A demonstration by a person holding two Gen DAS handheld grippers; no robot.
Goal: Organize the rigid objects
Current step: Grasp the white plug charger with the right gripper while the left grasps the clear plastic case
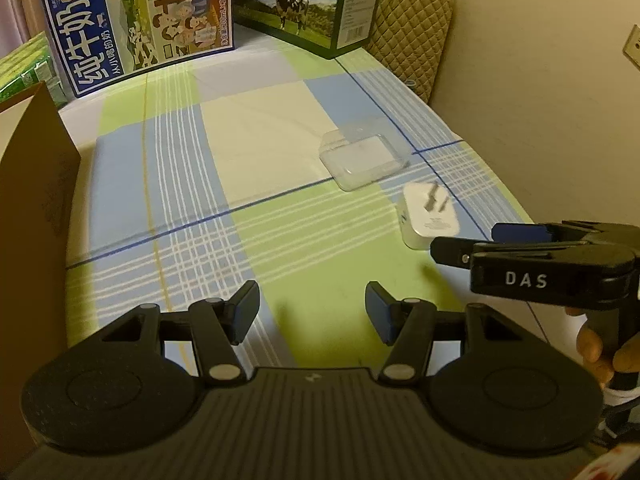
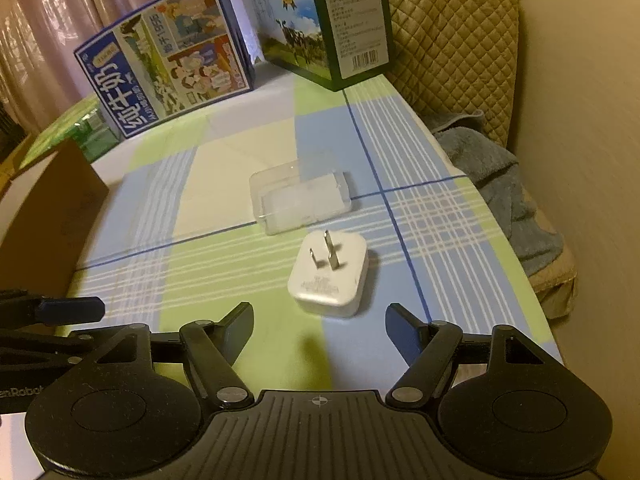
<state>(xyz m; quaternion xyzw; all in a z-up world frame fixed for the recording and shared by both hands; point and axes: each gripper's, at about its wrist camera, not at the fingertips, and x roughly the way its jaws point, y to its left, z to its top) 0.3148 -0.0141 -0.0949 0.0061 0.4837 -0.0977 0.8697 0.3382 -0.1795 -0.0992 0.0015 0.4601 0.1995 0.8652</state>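
A white plug adapter [image 2: 330,276] lies on the checked tablecloth with its prongs up; it also shows in the left wrist view [image 1: 426,216]. Just beyond it sits a clear plastic box [image 2: 302,200], also in the left wrist view [image 1: 364,158]. My right gripper [image 2: 320,332] is open and empty, just short of the adapter, which lies ahead between its fingers. In the left wrist view the right gripper [image 1: 468,244] comes in from the right beside the adapter. My left gripper [image 1: 312,310] is open and empty over the cloth, left of the adapter.
A blue milk carton box [image 1: 140,24] and a green cow-print box [image 1: 320,4] stand at the table's far end. A brown cardboard box [image 1: 28,208] stands at the left. A quilted chair [image 2: 452,36] with a blue towel [image 2: 504,196] is to the right.
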